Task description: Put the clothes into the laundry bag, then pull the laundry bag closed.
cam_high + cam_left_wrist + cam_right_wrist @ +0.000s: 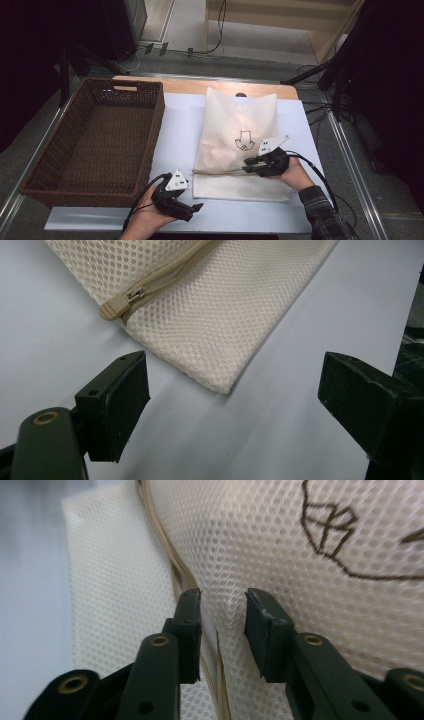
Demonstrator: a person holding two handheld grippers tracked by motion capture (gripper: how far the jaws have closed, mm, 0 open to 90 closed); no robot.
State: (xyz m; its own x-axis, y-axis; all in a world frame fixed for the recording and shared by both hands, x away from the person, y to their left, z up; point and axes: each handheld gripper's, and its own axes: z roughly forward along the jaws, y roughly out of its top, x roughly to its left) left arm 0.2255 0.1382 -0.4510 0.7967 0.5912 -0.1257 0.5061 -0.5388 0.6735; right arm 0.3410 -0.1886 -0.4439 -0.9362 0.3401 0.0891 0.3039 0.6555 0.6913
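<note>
Mesh laundry bag (235,135) flat on desk (180,130), right of wicker basket (95,145). Right gripper (222,615) narrow gap, mesh fold between pads, unpinched. Left gripper (232,395) wide, empty, near bag's zipper pull (116,306).

White table (180,130): wicker basket (95,142), mesh bag (232,125).
</note>
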